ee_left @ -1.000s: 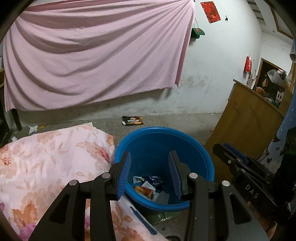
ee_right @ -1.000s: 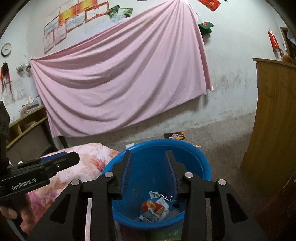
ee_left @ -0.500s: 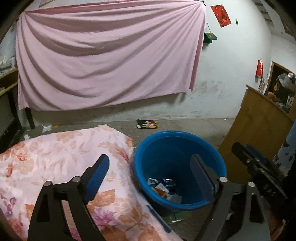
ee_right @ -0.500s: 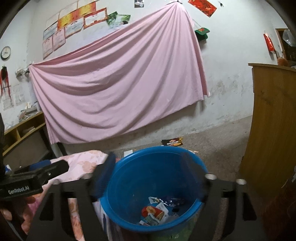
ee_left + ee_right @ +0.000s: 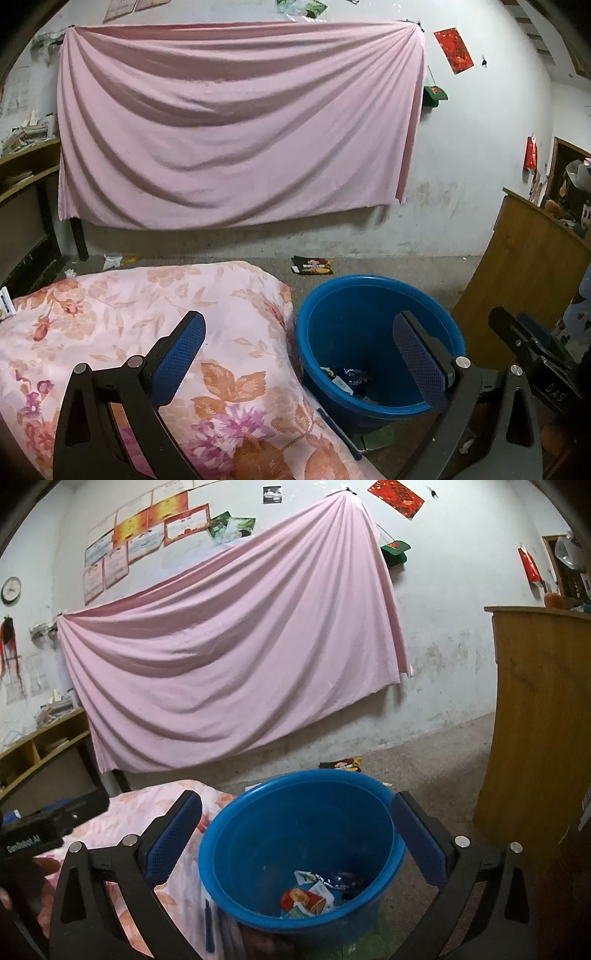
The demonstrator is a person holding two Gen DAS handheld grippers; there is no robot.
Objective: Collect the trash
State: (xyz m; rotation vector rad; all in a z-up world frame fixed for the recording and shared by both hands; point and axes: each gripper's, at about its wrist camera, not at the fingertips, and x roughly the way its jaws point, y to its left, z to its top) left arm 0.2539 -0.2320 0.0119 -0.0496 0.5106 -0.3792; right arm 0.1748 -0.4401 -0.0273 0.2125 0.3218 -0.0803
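1. My left gripper is spread wide. Its jaws have just been opening, and nothing sits between the blue pads.
2. My right gripper is spread just as wide. Its jaws have also just been opening, and the pads press on nothing.
3. The blue tub stands on the floor right in front of me. In the right wrist view it fills the gap between the two fingers; in the left wrist view it sits lower right, with one finger in front of its far wall.
4. The trash lies in a small heap at the bottom of the tub: crumpled wrappers, white, red and dark blue. I cannot read any labels.
5. A flowered quilt lies to the left of the tub, its edge touching or nearly touching the tub's side.
6. One more dark wrapper lies on the concrete floor beyond the tub, near the foot of the wall, well apart from both grippers.
7. A small white scrap lies on the floor farther left, near the wall.
8. A pink sheet hangs across the wall behind everything.
9. A wooden cabinet stands to the right of the tub.
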